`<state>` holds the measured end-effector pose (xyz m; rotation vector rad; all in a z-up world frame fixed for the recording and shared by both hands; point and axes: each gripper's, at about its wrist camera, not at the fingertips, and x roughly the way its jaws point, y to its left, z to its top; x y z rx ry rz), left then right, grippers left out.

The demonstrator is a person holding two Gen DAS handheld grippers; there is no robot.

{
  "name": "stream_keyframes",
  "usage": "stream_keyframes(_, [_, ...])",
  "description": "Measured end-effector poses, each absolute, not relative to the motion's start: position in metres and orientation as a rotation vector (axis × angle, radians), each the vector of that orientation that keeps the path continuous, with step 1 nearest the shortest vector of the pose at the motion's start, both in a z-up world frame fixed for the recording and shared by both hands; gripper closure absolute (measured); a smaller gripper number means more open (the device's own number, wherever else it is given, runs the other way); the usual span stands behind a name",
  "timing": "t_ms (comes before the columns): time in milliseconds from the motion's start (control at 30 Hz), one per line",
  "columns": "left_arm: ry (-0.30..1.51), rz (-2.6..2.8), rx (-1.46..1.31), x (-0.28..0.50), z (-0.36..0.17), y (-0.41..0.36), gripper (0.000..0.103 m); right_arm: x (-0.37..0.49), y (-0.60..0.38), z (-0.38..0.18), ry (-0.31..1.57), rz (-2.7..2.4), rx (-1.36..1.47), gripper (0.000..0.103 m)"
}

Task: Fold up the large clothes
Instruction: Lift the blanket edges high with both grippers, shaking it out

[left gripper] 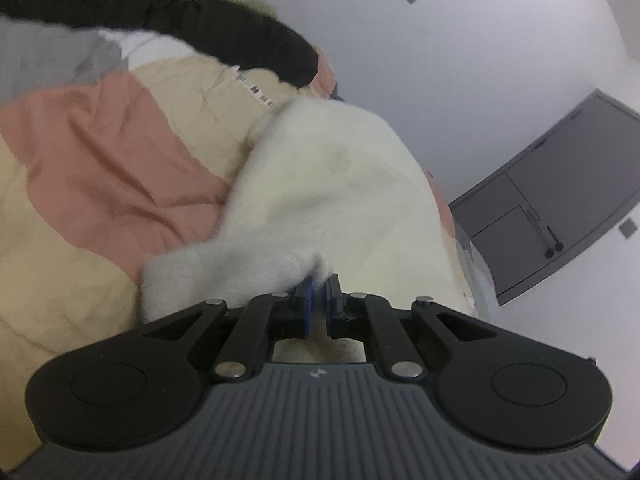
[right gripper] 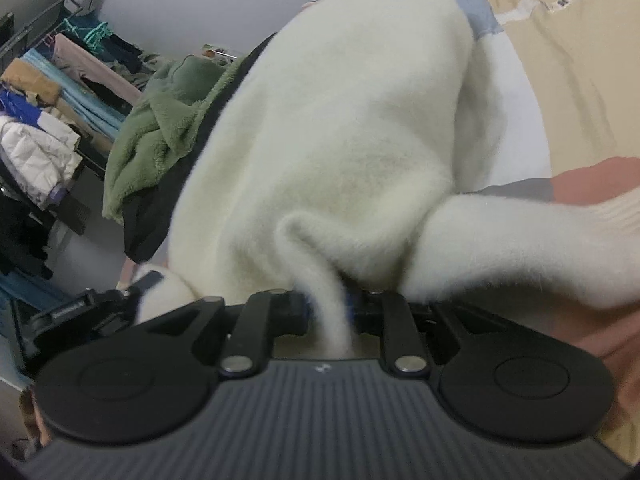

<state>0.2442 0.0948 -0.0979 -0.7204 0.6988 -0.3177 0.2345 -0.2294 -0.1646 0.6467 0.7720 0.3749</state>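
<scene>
A fluffy cream-white sweater (left gripper: 332, 184) lies bunched on a bed with a beige, pink and grey cover (left gripper: 100, 160). My left gripper (left gripper: 319, 294) is shut on an edge of the sweater, its blue pads nearly together with fabric between them. In the right wrist view the same sweater (right gripper: 340, 140) fills the middle, lifted and draped. My right gripper (right gripper: 329, 300) is shut on a fold of it, which hangs down between the pads. A sleeve (right gripper: 540, 248) trails to the right.
A green fleece garment (right gripper: 160, 120) and a black garment (left gripper: 180, 12) lie on the bed beyond the sweater. A rack with hanging clothes (right gripper: 48, 112) stands at the left. A grey door (left gripper: 560, 200) and white wall are to the right.
</scene>
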Motion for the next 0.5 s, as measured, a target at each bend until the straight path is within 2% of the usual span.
stream_keyframes(100, [0.71,-0.332,-0.772,0.245,-0.099,0.098,0.092,0.226,-0.229,-0.159,0.766,0.379,0.643,0.08])
stream_keyframes(133, [0.719,-0.349,-0.794,0.242,-0.097,0.099,0.085,0.222,-0.229,-0.157,0.767,0.375,0.645,0.077])
stream_keyframes(167, [0.721,-0.366,-0.821,0.24,-0.097,0.101,0.073,0.218,-0.23,-0.154,0.767,0.372,0.648,0.07])
stream_keyframes(200, [0.714,-0.384,-0.858,0.236,-0.097,0.103,0.066,0.212,-0.23,-0.151,0.763,0.371,0.651,0.065])
stream_keyframes(267, [0.7,-0.409,-0.927,0.226,-0.096,0.104,0.042,0.199,-0.232,-0.146,0.744,0.386,0.667,0.027])
stream_keyframes(300, [0.697,-0.414,-0.944,0.22,-0.094,0.104,0.038,0.191,-0.234,-0.143,0.73,0.388,0.679,0.021])
stream_keyframes(367, [0.699,-0.418,-0.949,0.208,-0.09,0.1,0.03,0.176,-0.238,-0.139,0.709,0.372,0.688,0.02])
stream_keyframes(500, [0.747,-0.4,-0.907,0.192,-0.086,0.091,0.027,0.157,-0.246,-0.138,0.695,0.314,0.743,0.02])
